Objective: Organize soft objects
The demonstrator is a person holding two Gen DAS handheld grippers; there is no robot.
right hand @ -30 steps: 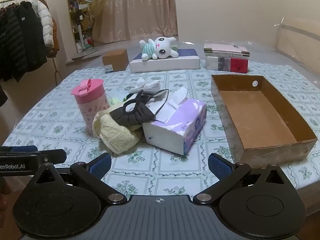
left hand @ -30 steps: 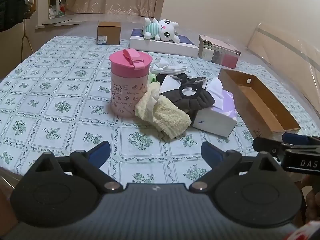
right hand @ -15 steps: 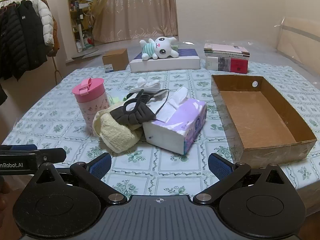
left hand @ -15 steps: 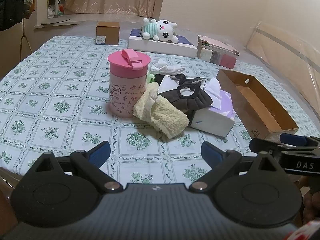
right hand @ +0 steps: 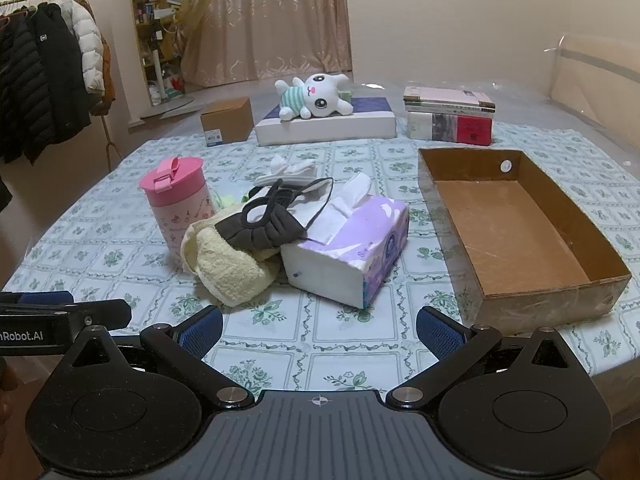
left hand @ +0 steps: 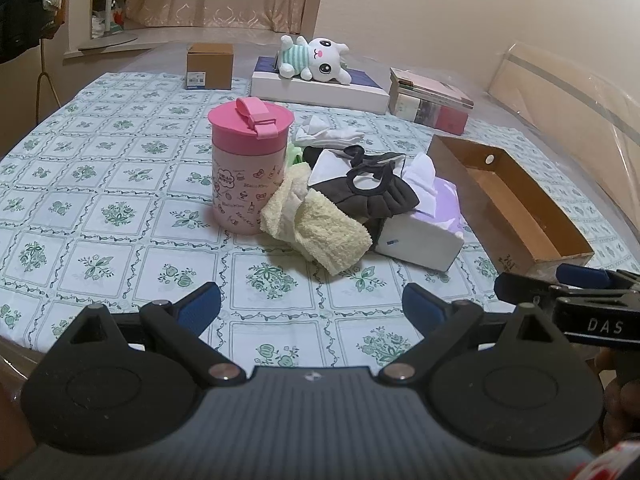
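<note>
- Surface [right hand: 120,236]: covered with a white cloth printed with a green floral grid; plastic sheeting at far right.
- Room: beige walls, tan curtain [right hand: 272,20] at back, coat rack with dark and white jackets [right hand: 44,84] on the left.
- Far edge of surface: small brown carton [right hand: 227,121], plush bunny [right hand: 316,96] lying on a flat white box [right hand: 326,126], stack of books [right hand: 450,120].
- Soft pile sits mid-surface: cream towel [right hand: 230,270] crumpled in front, dark grey mask [right hand: 260,228] with black loops on top of it, white cloth [right hand: 292,168] behind.
- Mask leans onto a purple tissue box [right hand: 352,256], tissue sticking out of the top.
- Pink lidded cup [right hand: 176,204] upright, touching the towel's left side.
- Open cardboard tray [right hand: 516,228] to the right of the tissue box, apart from it, nothing inside.
- Left gripper [left hand: 310,304]: jaws wide, holding nothing, at near edge of surface.
- Right gripper [right hand: 318,326]: jaws wide, holding nothing, also at near edge.
</note>
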